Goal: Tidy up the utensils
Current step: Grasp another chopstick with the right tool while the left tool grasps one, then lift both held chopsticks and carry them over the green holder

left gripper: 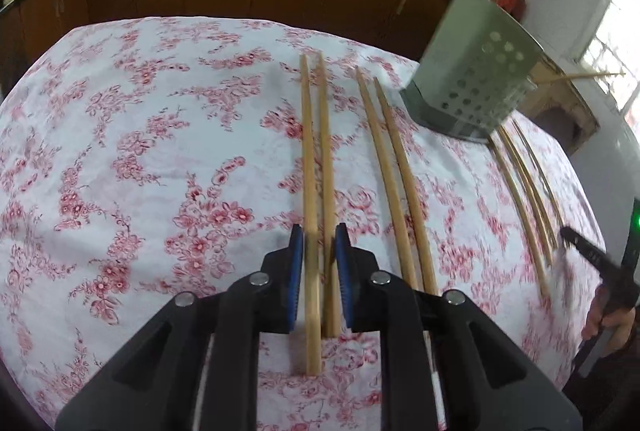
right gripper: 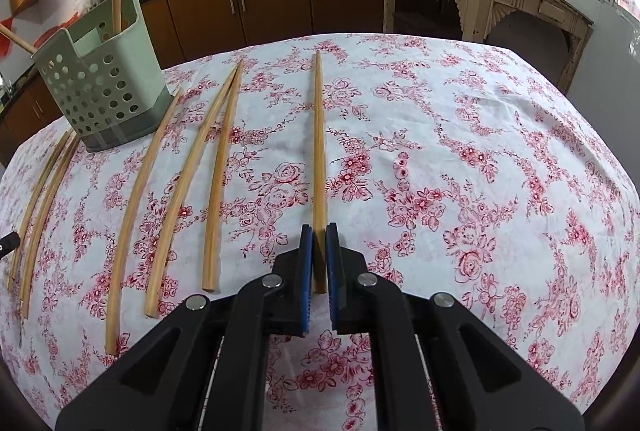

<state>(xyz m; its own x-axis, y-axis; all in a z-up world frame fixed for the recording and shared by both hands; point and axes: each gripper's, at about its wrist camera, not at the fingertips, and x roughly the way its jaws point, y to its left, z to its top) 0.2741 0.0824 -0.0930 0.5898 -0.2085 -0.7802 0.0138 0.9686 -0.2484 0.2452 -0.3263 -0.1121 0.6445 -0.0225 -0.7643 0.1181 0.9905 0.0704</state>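
Both grippers are down at the near ends of chopsticks on the floral tablecloth (right gripper: 460,151). The left gripper (left gripper: 320,235) has its blue pads narrowed around a pair of chopsticks (left gripper: 316,159); whether the pads press the wood is hard to judge. The right gripper (right gripper: 319,231) is clamped on a single chopstick (right gripper: 319,135) that runs toward 12 o'clock.

The green perforated utensil holder (right gripper: 108,87) stands at about 10 o'clock from the right gripper and about 2 o'clock from the left, with one chopstick already upright in it. Three more loose chopsticks (right gripper: 180,171) lie between the held single stick and the holder.

To do this step well, I would squeeze the left pair evenly so neither stick slips, lift both ends clear of the cloth before swinging, then tip the sticks near upright and lower them tips-first into the holder's open top, away from the stick already inside.

The holder's interior and any divider are mostly hidden. In the left view the right side is blurred, so the sticks beyond the holder are hard to count. The near ends of the held sticks are partly covered by the fingers.
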